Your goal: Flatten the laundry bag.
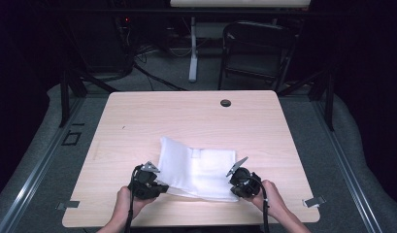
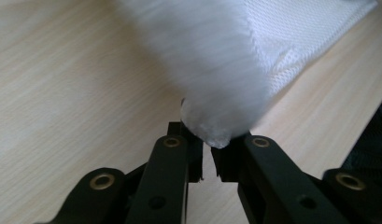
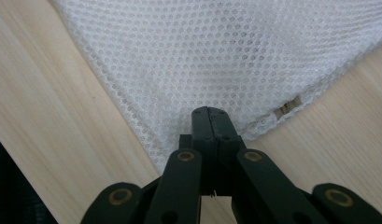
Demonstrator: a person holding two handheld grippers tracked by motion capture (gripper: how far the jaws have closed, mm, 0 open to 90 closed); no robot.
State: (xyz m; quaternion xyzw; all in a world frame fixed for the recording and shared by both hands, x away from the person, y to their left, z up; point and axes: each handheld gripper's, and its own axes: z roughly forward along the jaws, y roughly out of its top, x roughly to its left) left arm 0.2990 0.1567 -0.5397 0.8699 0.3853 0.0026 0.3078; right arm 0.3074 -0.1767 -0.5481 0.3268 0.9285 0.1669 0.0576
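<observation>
A: From above, where is the white mesh cloth point(image 1: 198, 170)?
B: On the table point(image 1: 138, 121), near edge, between both grippers.
A: The left gripper point(image 2: 212, 140)?
B: Jaws nearly closed, pinching a lifted corner.
A: The right gripper point(image 3: 211, 122)?
B: Closed tight on the cloth's edge.

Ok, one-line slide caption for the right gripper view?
Right tool shut on the near edge of a white mesh cloth on a wooden table.

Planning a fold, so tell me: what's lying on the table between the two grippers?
In the high view, the white mesh cloth spans the gap between the left gripper and right gripper, each pinching a near corner.
</observation>
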